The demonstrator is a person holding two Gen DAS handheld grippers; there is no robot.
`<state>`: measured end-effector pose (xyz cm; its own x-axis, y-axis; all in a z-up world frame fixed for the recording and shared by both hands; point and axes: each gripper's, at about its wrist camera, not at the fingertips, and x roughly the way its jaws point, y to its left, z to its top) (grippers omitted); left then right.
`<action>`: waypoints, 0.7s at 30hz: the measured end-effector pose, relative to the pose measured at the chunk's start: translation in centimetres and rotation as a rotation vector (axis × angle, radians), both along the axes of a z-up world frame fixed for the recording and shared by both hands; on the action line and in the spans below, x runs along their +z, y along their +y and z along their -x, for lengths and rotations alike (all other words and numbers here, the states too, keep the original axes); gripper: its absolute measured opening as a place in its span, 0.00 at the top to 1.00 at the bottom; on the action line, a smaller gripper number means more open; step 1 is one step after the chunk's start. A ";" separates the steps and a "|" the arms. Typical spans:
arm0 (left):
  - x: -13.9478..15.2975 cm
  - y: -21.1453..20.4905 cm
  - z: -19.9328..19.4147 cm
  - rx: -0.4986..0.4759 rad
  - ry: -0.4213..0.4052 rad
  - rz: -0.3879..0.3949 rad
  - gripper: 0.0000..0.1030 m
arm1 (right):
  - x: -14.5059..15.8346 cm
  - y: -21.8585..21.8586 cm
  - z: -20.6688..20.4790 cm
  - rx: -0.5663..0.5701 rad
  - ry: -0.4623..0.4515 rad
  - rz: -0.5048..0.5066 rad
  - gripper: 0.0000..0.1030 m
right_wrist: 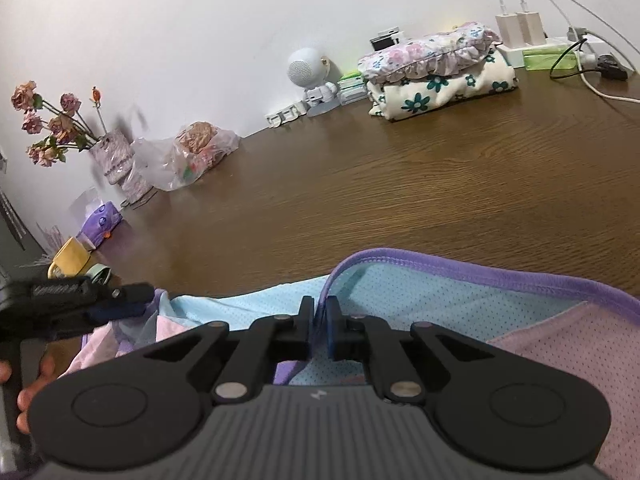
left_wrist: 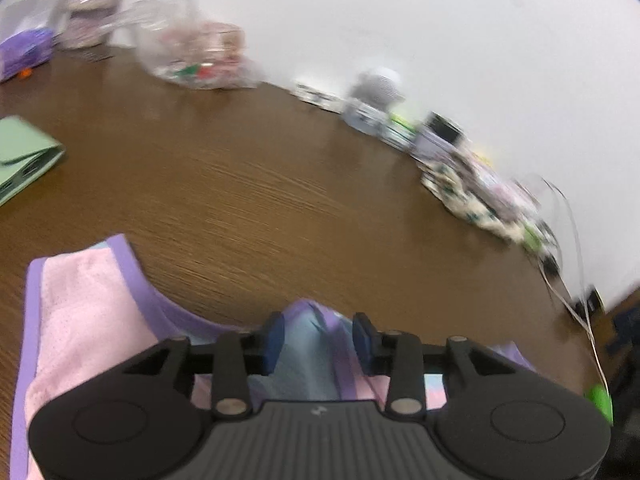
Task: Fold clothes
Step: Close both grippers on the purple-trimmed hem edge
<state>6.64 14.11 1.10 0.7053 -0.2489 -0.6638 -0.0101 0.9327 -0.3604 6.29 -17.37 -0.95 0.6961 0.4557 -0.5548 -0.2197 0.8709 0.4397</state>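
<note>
A pink and light-blue mesh garment [left_wrist: 88, 312] with purple trim lies on the brown wooden table [left_wrist: 240, 184]. My left gripper [left_wrist: 319, 336] has its fingers partly closed on a raised bunch of this fabric, which fills the gap between the blue pads. In the right wrist view the garment [right_wrist: 440, 292] spreads across the near table. My right gripper [right_wrist: 320, 320] is shut on its purple hem, which rises in a loop from the fingertips. The left gripper [right_wrist: 120, 308] shows at the left, held by a hand, its tip in the cloth.
A folded green cloth [left_wrist: 24, 152] lies at the left. Along the wall stand a vase of dried flowers [right_wrist: 112, 156], a plastic bag [right_wrist: 192, 152], a small white robot figure [right_wrist: 306, 68], a stack of floral bedding [right_wrist: 436, 76], and chargers with cables [right_wrist: 520, 24]. A yellow mug [right_wrist: 70, 260] sits left.
</note>
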 end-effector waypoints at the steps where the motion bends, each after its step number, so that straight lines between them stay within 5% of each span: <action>1: 0.0 -0.4 0.1 -0.037 0.009 -0.012 0.66 | 0.0 -0.1 0.0 -0.009 -0.004 -0.001 0.94; 6: -0.5 -1.4 -0.3 -0.078 0.020 -0.033 0.67 | -0.1 -0.2 -0.1 -0.005 0.009 -0.022 0.91; 10: -0.8 -1.7 -0.6 -0.075 0.011 -0.039 0.98 | 0.1 -0.2 0.1 0.029 0.018 -0.034 0.85; 14: -1.1 -2.1 -0.9 -0.072 0.003 -0.044 0.99 | 0.3 0.4 0.2 0.091 0.040 0.009 0.98; 18: -1.2 -2.0 -0.6 -0.052 -0.009 -0.068 0.99 | 1.3 0.2 0.3 0.013 -0.043 0.006 0.99; 21: -1.1 -1.5 -0.3 -0.028 -0.010 -0.074 0.97 | 1.2 -0.8 -0.3 -0.046 -0.001 -0.030 0.88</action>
